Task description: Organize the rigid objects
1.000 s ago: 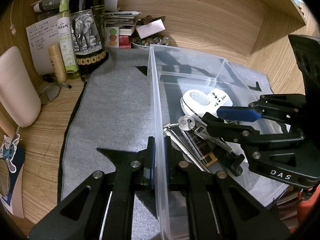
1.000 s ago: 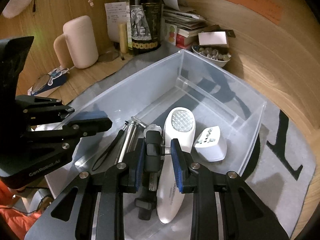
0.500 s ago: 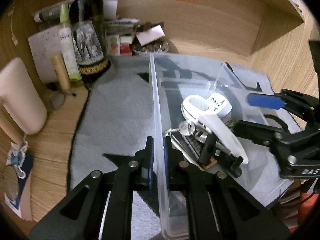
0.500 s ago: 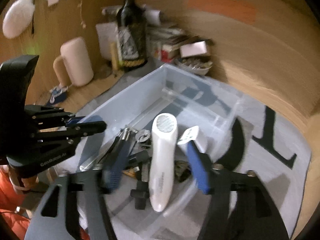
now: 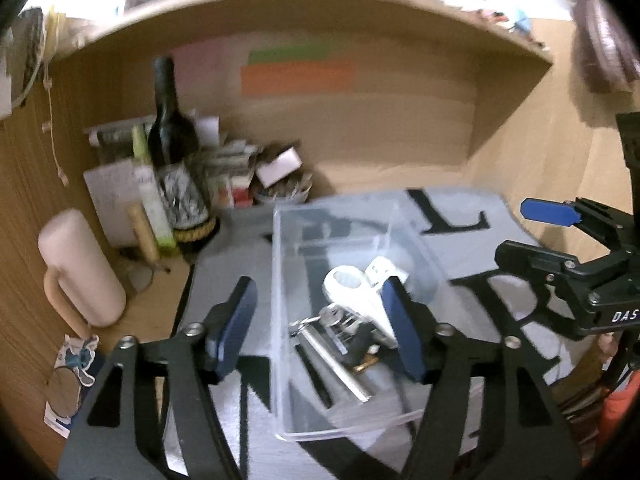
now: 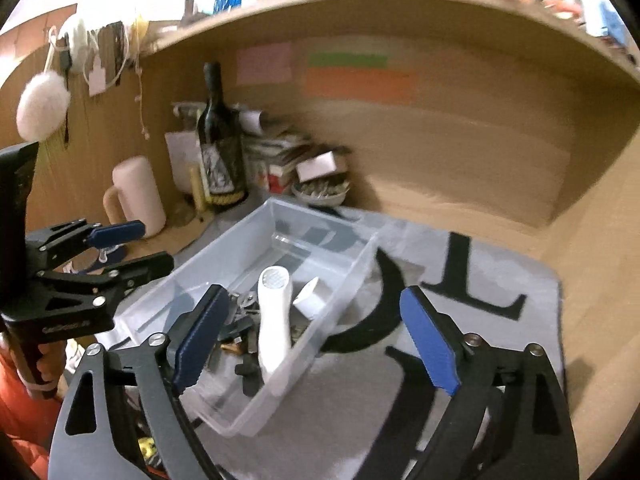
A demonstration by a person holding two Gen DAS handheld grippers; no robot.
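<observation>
A clear plastic bin (image 5: 280,320) (image 6: 248,240) sits on a grey mat with black letters (image 5: 460,236) (image 6: 480,320). Inside lie a white handheld device (image 5: 352,292) (image 6: 274,320), a white plug adapter (image 5: 382,270) (image 6: 310,298), a metal tool (image 5: 336,360) and dark small parts (image 6: 240,320). My left gripper (image 5: 320,328) is open and empty, raised above the bin's near end. My right gripper (image 6: 316,340) is open and empty, raised above the bin's near right side. Each gripper shows in the other's view, the right (image 5: 552,236) and the left (image 6: 120,248).
A dark wine bottle (image 5: 176,168) (image 6: 218,140), a pink mug (image 5: 80,268) (image 6: 138,196), a green tube (image 5: 154,200), a paper stack (image 6: 276,152) and a small bowl (image 5: 284,192) (image 6: 320,192) stand at the back left. Wooden walls and an overhead shelf (image 5: 320,12) enclose the desk.
The left gripper let go of the bin's wall and opened. The right gripper released the item it held in the bin and opened. Both pulled up and back.
</observation>
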